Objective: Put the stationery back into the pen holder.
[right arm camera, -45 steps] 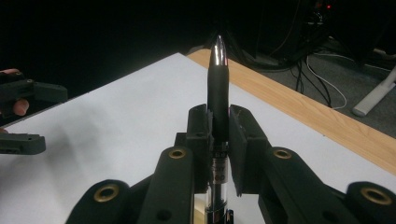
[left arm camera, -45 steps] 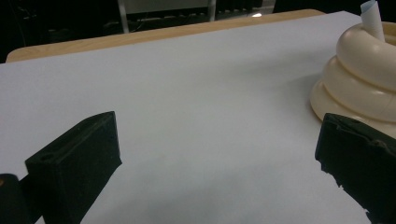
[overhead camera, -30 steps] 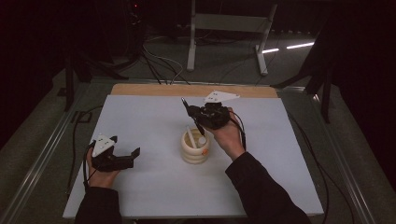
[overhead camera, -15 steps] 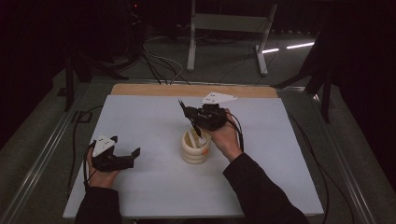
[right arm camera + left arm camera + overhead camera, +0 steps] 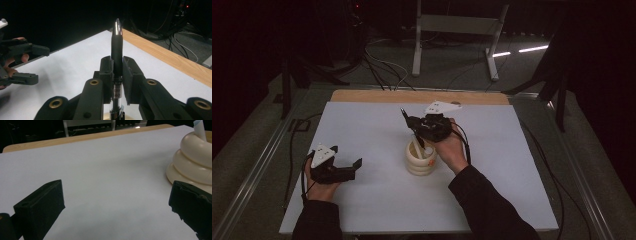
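Nearest the person, the left tool [image 5: 343, 172] rests low on the white desk [image 5: 372, 210], its black jaws spread wide with only bare desk between them. Further in, near the middle of the desk, stands a cream ribbed holder [image 5: 420, 161] with a few things sticking out of its mouth; in the left gripper view it sits just beyond the jaw on the right side of that view. Directly above the holder, the right tool [image 5: 414, 127] is clenched on a black pen [image 5: 116, 50], which stands upright between the pads with its rounded shiny tip pointing up toward the desk's wooden far edge [image 5: 362, 96]
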The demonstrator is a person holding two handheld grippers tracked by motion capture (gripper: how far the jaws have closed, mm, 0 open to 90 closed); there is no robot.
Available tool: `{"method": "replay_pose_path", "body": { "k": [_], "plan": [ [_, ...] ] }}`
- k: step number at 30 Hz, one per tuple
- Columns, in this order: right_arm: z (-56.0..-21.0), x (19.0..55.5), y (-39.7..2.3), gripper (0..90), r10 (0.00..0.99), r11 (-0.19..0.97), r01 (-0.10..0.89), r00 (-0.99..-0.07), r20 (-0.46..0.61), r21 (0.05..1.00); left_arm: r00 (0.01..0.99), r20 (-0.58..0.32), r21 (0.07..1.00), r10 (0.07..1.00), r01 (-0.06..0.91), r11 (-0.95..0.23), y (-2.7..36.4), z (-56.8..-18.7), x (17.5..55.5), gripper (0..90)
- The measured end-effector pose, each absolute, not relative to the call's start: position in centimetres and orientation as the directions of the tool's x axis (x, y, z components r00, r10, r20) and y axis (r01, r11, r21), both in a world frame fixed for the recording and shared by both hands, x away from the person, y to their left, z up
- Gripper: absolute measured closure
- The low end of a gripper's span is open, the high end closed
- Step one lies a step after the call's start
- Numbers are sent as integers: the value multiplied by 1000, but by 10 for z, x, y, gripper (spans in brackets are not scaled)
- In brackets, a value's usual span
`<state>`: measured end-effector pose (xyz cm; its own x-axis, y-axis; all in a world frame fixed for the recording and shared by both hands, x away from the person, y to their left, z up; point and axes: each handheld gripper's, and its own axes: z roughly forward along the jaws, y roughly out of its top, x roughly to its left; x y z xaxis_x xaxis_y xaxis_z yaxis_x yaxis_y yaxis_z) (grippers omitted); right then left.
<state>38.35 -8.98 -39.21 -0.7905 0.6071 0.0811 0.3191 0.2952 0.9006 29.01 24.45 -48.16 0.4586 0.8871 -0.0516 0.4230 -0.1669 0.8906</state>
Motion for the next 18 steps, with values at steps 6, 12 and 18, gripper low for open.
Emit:
{"method": "replay_pose_path", "body": {
  "k": [6,12,18],
  "plan": [
    [-394,385,-90,792,622,302,305,-781,55,903,458,-52,891,887,422,-165,245,-482,290,4],
    [-397,388,-91,792,641,286,304,-766,54,909,458,-51,891,887,422,-166,245,-481,290,4],
    [-399,390,-93,791,650,280,307,-758,56,909,458,-53,892,887,422,-164,245,-481,290,5]
  ]
}}
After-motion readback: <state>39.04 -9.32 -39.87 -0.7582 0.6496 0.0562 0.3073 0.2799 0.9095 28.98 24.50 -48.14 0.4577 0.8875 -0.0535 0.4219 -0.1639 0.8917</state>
